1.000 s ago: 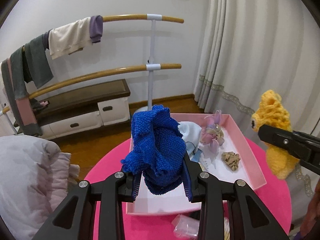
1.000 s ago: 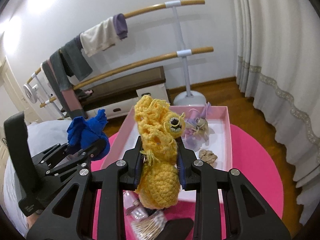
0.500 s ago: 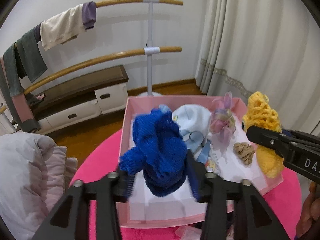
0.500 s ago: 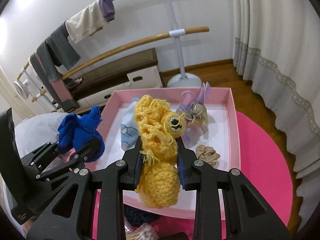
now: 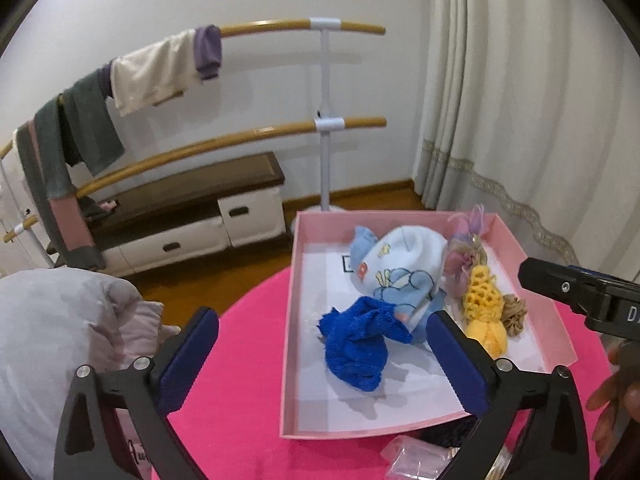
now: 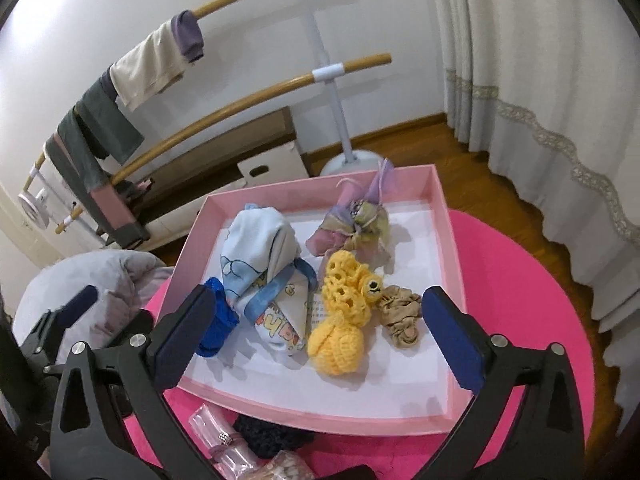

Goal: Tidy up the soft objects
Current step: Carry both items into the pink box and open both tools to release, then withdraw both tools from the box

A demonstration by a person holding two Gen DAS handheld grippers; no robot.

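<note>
Both grippers are opening with nothing between the pads: the left gripper (image 5: 322, 350) spreads its ribbed blue pads (image 5: 188, 354) wide over the near left of the box, the right gripper (image 6: 318, 336) likewise over its near right. Nearest, clear packets (image 6: 224, 440) and a dark knit lump (image 6: 272, 436) lie on the round pink table (image 6: 532, 308). On it sits a shallow pink box (image 6: 452, 248) lined with white paper. Inside, near left, lies a crumpled blue knit (image 5: 356, 350); right of it a yellow crochet toy (image 6: 340, 328) with one eye, and a tan scrunchie (image 6: 402, 316) just beside that. Farther in are a rolled printed cloth (image 6: 260, 256) and a gauzy pastel bundle (image 6: 356, 220). Beyond stand wooden rails (image 5: 280, 132) draped with clothes (image 5: 152, 68), a low bench (image 5: 192, 208), and curtains (image 5: 520, 100).
</note>
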